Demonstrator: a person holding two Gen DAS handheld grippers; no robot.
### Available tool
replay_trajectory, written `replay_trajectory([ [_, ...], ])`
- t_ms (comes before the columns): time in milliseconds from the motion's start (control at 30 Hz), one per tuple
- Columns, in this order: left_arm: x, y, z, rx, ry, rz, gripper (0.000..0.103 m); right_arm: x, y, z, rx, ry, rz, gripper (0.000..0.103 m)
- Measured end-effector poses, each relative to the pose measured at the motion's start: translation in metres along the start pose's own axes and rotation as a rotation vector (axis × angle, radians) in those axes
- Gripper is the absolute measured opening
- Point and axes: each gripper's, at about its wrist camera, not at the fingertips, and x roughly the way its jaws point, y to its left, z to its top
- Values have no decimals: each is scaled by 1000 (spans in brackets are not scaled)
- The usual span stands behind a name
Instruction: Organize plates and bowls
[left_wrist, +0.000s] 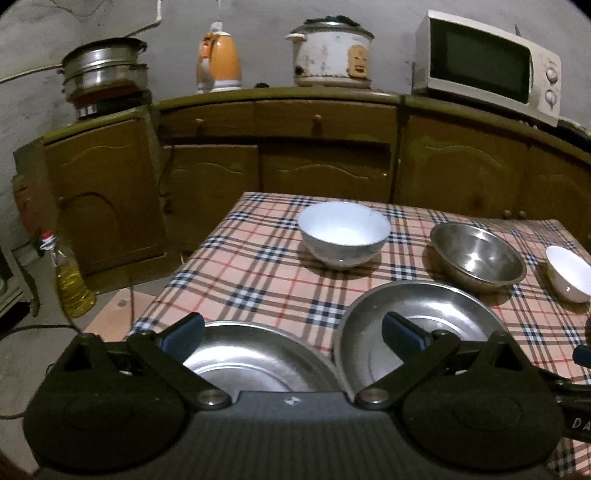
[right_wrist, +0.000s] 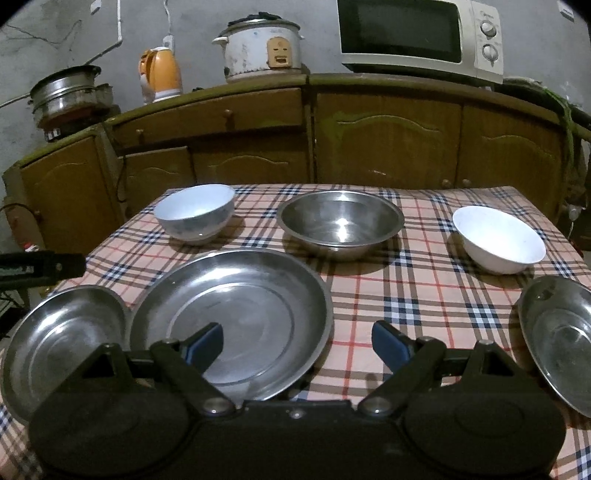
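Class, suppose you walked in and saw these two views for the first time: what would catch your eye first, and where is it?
Probably the shiny large steel plate at the near middle of the plaid tablecloth, with a smaller steel plate touching its left edge. Behind them stand a white bowl, a steel bowl and another white bowl in a row. Both the left gripper and right gripper hover open.

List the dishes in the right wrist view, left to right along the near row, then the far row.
Near row: small steel plate → large steel plate → steel plate at the right edge. Far row: pale blue bowl → steel bowl → white bowl.
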Motion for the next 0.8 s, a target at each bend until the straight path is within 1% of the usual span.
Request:
replay_trajectory([
  [233, 23, -10, 2, 25, 20, -21, 103, 19, -9, 1, 5, 27, -1, 103],
  [400, 48, -14, 5, 57, 44, -51, 103, 38, -14, 1, 4, 60, -11, 103],
  [467, 58, -15, 6, 69, 59, -60, 101, 45, -18, -1, 9, 72, -6, 103],
  [533, 67, -16, 7, 74, 71, -65, 100, 52, -21, -3, 8, 85, -21, 102],
  [633, 78, -17, 7, 78, 81, -76, 100, 58, -27, -5, 30, 86, -11, 102],
  [800, 93, -21, 6, 91, 106, -88, 95, 69, -29, -5, 41, 106, 19, 102],
])
